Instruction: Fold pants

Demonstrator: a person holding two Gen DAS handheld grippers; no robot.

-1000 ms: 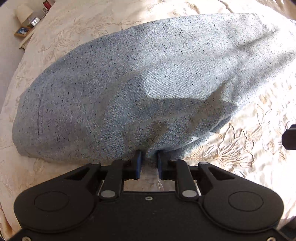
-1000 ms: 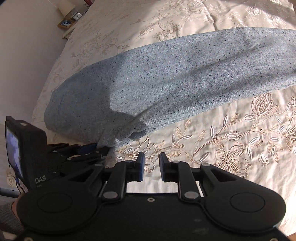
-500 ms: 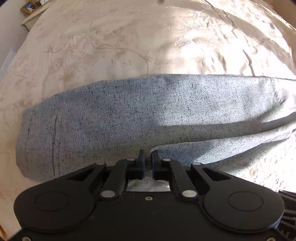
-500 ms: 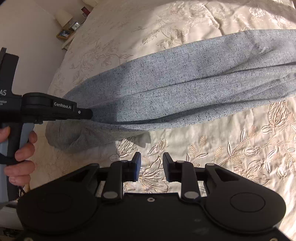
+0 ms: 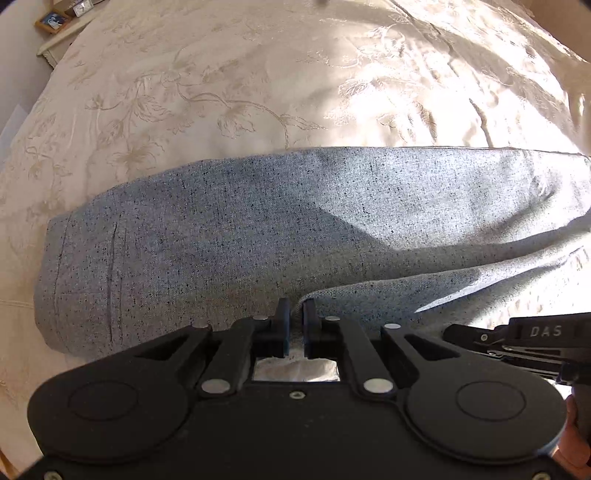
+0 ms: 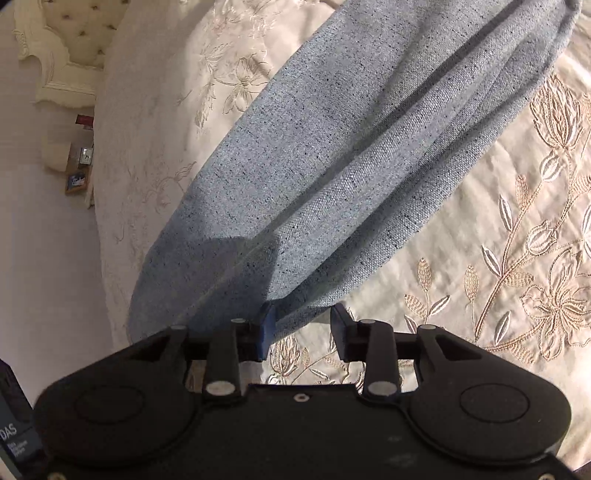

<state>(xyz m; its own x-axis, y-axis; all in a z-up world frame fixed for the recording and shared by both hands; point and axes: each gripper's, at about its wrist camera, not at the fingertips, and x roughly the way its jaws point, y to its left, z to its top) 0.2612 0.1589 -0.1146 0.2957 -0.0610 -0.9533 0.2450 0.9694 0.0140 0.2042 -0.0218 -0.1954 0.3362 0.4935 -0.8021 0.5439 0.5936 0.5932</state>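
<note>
The blue-grey speckled pants [image 5: 295, 221] lie across the cream embroidered bedspread [image 5: 221, 74], hem end at the left. My left gripper [image 5: 294, 317] is shut on the near edge of the pants and holds it lifted. In the right wrist view the pants [image 6: 351, 166] stretch taut from the lower left up to the upper right. My right gripper [image 6: 301, 321] is open, its jaws wide apart around the lower edge of the pants, with the cloth against the left finger [image 6: 266, 325].
The right gripper's body [image 5: 535, 343] shows at the right of the left wrist view. A nightstand with small frames [image 6: 79, 166] and a tufted headboard [image 6: 74, 33] stand beyond the bed's left edge. The embroidered bedspread [image 6: 517, 258] spreads to the right.
My right gripper has moved up to the pants' edge and opened wider around it. The pants have been pulled tauter. My left gripper stays shut on the cloth.
</note>
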